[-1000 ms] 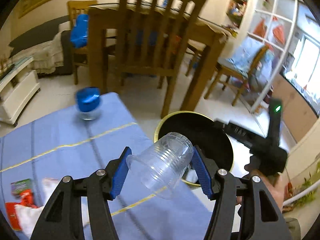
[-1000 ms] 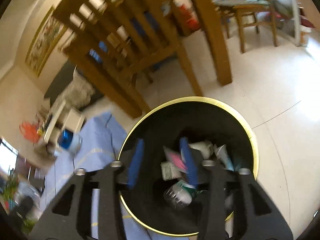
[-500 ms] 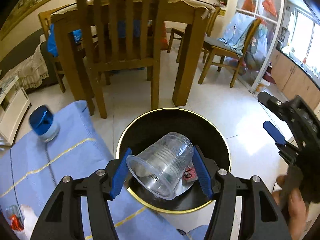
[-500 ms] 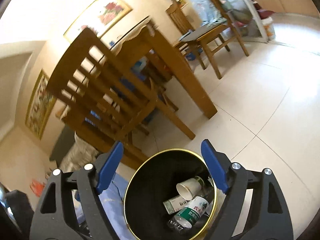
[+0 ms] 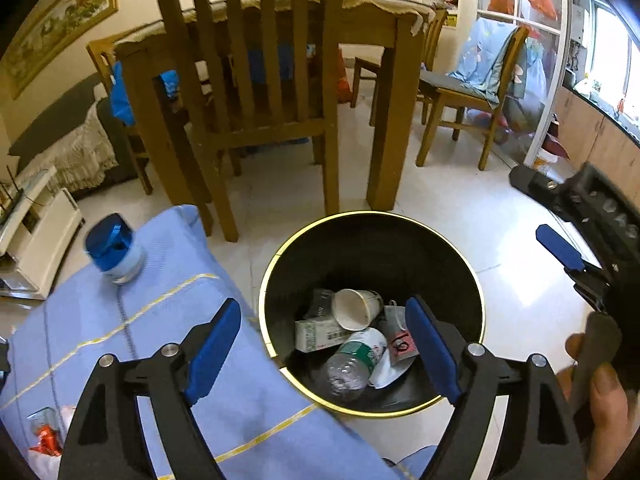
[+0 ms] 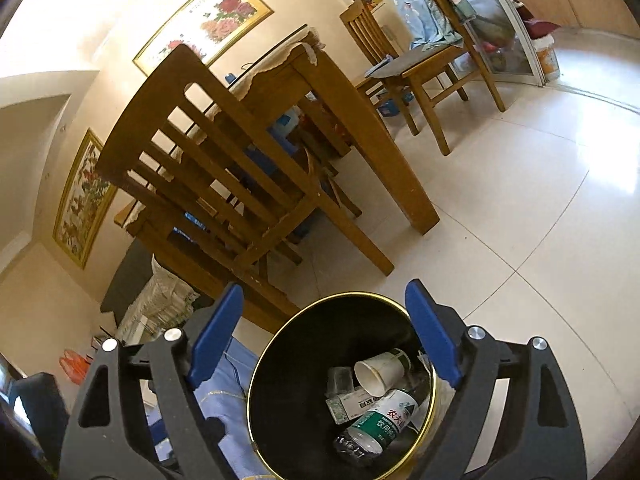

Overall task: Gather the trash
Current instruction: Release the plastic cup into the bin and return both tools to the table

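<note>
Drop step done: my left gripper [image 5: 324, 354] hangs over the black bin [image 5: 476, 292], jaws spread and empty. Right gripper [image 6: 324, 336] likewise gapes empty. Next: return to the counter [image 5: 120, 332] for the wrapper [image 5: 46, 438], probably snack packaging.

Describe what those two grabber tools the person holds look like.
Each hand-held gripper, left and right, has two black plastic arms with triangular cut-outs and silver bolts, tipped with flat blue pads. A bare hand grips a dark handle; no cables show.
</note>
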`<state>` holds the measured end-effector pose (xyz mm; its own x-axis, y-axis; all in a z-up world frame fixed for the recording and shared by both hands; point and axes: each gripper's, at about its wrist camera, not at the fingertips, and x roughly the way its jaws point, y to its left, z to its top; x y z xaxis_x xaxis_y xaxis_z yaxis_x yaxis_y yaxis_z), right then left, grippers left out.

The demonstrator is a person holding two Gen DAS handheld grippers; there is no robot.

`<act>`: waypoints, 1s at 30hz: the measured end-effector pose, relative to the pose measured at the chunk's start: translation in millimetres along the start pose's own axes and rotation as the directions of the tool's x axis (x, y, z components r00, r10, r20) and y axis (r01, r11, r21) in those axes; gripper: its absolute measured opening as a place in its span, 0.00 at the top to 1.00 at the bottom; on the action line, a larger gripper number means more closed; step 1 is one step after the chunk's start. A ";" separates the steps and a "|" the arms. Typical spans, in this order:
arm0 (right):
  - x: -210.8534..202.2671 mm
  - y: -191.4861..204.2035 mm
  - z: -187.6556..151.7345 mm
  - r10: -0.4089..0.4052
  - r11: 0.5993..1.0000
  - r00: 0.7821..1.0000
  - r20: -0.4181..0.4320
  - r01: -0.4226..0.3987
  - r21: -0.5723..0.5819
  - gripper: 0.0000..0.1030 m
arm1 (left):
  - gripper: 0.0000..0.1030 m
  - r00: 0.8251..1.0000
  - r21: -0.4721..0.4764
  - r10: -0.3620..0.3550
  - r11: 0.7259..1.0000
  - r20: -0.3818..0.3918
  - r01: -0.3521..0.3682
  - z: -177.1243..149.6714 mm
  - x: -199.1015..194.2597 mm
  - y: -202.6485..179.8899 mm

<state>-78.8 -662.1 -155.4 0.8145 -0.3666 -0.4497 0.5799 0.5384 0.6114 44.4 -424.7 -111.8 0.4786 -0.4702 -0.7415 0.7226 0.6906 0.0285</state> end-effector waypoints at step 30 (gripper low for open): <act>-47.6 300.4 -293.8 0.245 0.487 0.719 -0.650 -0.671 -0.559 0.22 | 0.12 0.943 -0.450 0.329 0.835 -0.049 -0.315 -261.1 -203.9 243.1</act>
<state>51.4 -260.0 -141.6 0.7165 0.3616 -0.5966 -0.2745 0.9323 0.2354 -7.7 -17.5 -128.6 0.6651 -0.1892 -0.7224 0.2284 0.9726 -0.0444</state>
